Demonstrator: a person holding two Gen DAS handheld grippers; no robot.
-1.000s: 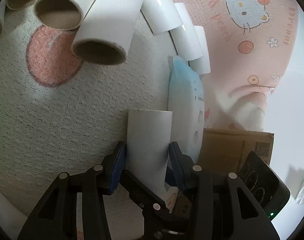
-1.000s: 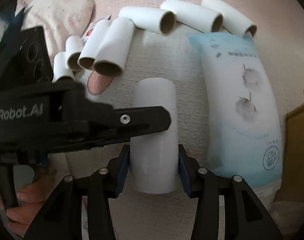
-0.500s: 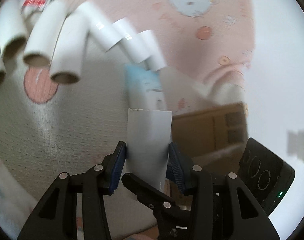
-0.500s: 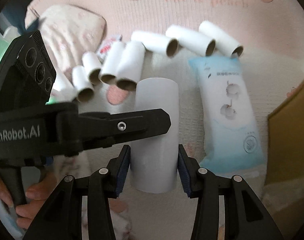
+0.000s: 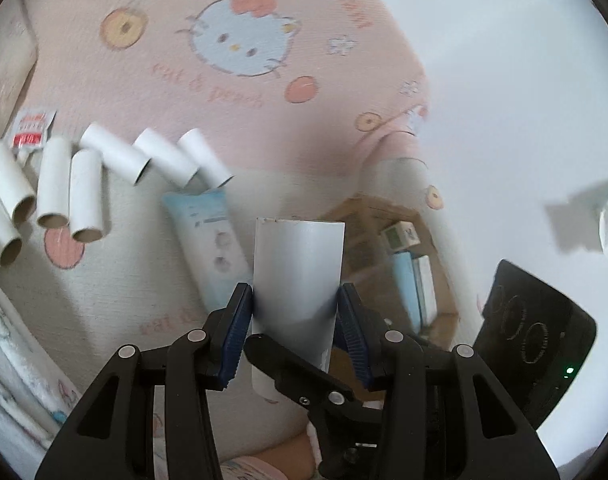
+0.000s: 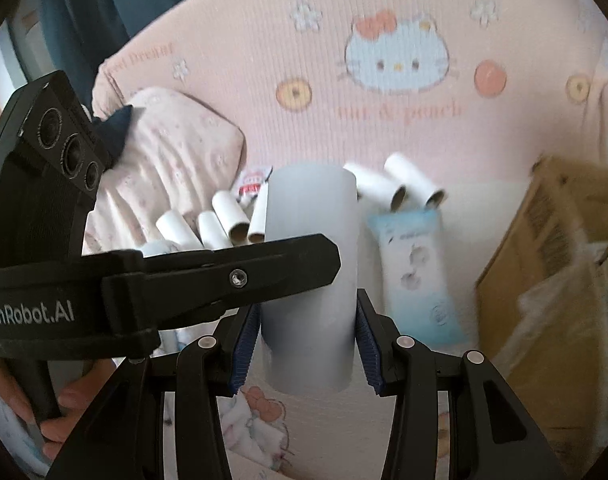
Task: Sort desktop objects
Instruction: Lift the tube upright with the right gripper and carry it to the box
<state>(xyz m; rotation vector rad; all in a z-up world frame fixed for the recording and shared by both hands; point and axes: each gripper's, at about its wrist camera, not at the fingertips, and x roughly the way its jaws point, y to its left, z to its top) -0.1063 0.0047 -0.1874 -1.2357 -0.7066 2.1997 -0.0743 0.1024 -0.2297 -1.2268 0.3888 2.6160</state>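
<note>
Pink cartoon-print bedding is filling the background, with small paper tubes lying at left centre. Both the left gripper and the right gripper are clenching one large white tube at lower centre, above a blue wipes pack.

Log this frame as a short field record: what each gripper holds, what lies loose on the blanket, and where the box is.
left gripper: shut on white tube
right gripper: shut on the same white tube
loose tubes: lying in a row on pink blanket
wipes pack: flat, beside the tubes
cardboard box: open, at the blanket's edge
</note>
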